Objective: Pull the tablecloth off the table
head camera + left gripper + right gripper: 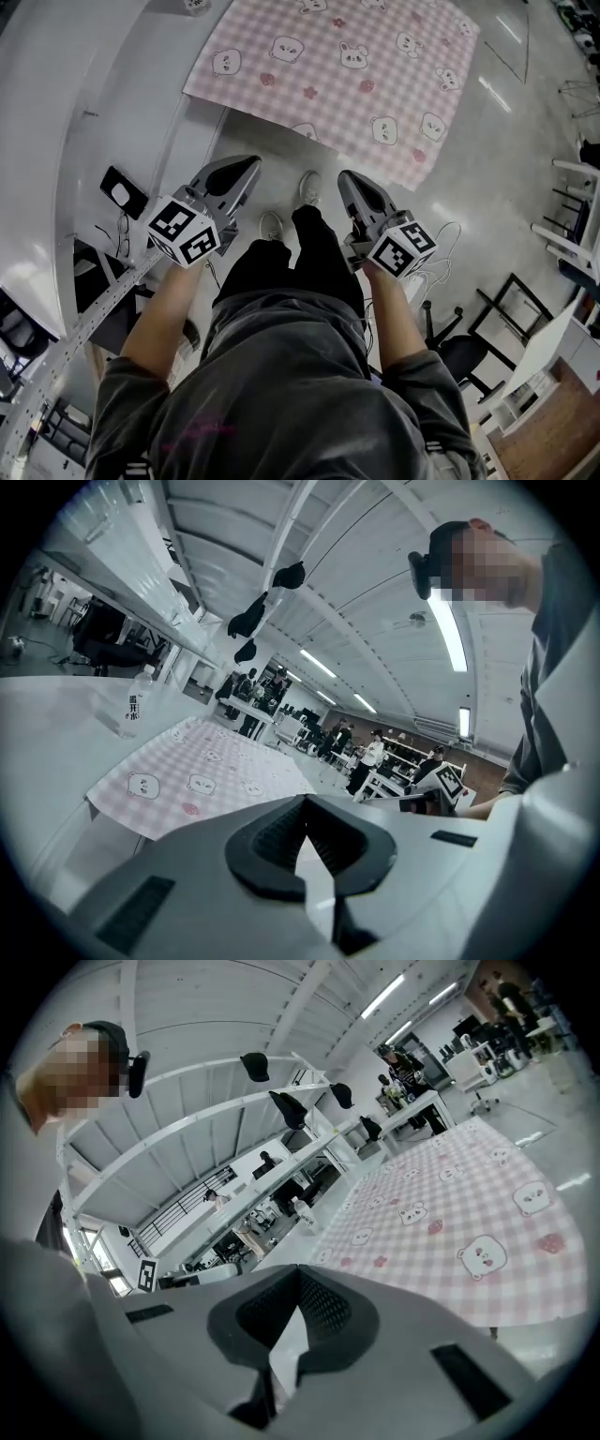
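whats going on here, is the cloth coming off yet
Not yet. A person stands in front of the table, holding the left gripper and the right gripper low near the waist, both shut and empty. The pink checked tablecloth lies spread on the table ahead, and neither gripper touches it. A bottle stands on the bare table near the cloth.

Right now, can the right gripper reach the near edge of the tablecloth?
Probably yes, after a step forward: the right gripper is short of the tablecloth, with nothing in between. Its fingers are shut.
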The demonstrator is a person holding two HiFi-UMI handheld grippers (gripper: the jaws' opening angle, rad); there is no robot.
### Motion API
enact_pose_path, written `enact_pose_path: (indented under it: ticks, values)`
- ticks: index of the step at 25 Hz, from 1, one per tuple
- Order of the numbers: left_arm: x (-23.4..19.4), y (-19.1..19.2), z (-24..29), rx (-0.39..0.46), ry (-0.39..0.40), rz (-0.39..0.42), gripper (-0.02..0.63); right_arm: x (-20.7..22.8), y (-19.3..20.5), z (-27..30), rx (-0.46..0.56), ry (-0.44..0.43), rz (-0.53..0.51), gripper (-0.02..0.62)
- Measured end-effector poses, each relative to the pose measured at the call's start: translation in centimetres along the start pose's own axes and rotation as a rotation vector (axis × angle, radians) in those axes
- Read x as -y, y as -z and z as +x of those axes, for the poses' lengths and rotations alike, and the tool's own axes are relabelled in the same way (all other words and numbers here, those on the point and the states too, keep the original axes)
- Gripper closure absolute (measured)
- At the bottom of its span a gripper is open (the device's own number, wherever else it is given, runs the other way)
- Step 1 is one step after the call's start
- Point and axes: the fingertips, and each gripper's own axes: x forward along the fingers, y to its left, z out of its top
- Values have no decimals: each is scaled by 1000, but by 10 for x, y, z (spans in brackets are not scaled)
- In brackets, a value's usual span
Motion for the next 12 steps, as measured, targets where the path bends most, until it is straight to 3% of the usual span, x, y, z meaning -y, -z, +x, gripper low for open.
enact_pose_path:
  ticks: [12]
  values:
    - [-54,50,47,-41,-13,-85,607,63,30,37,-31,19,104,592]
